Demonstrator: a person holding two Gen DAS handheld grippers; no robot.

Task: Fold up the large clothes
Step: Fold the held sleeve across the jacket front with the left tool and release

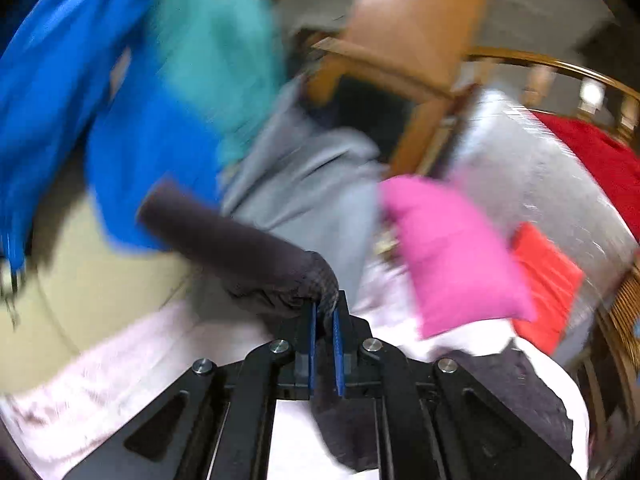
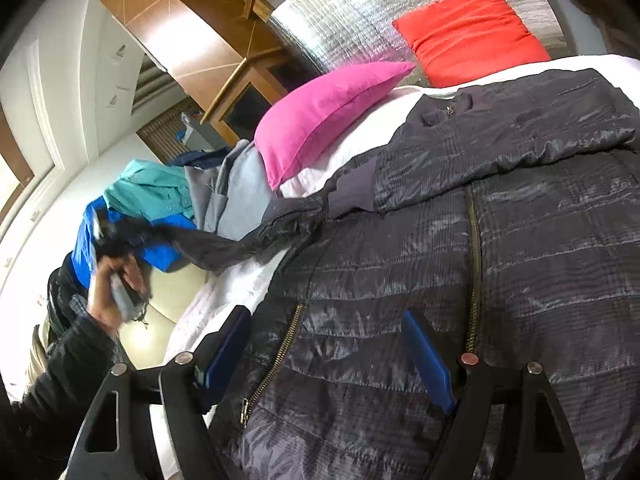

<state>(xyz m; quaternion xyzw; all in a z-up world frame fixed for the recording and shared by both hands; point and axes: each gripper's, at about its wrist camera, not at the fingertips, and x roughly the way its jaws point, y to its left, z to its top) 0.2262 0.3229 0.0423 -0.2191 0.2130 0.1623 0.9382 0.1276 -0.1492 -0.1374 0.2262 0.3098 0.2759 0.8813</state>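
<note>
- At nine o'clock in the right wrist view we see a hand point(image 2: 116, 280) carrying the left gripper point(image 1: 325, 312), motion-blurred there; its own camera shows the jaws clamped on the sleeve point(image 1: 240, 248) of the jacket point(image 2: 460, 260), gripped at the cuff end.
- At ten o'clock of that view a heap of clothes point(image 2: 160, 208), blue, teal and grey, sits at the bed's far edge, untouched.
- From the heap the sleeve runs toward three o'clock as a stretched dark band, lifted clear of the white sheet point(image 2: 224, 292); we judge it light, limp and a bit slick, so a pinch at the ribbed cuff should hold better than one on the shiny shell.
- The pink pillow point(image 2: 320, 116) lies at twelve o'clock, just beside the jacket's shoulder; a red pillow point(image 2: 472, 32) leans at one o'clock.
- The jacket fills the view from centre to three o'clock, spread front-up on the bed, zip closed. Quilted and puffy, it will likely spring back from a fold and slide on itself.
- The right gripper point(image 2: 332, 356) hangs over the hem at six o'clock, jaws wide, clasping nothing.
- We can read no brand, label or writing.
</note>
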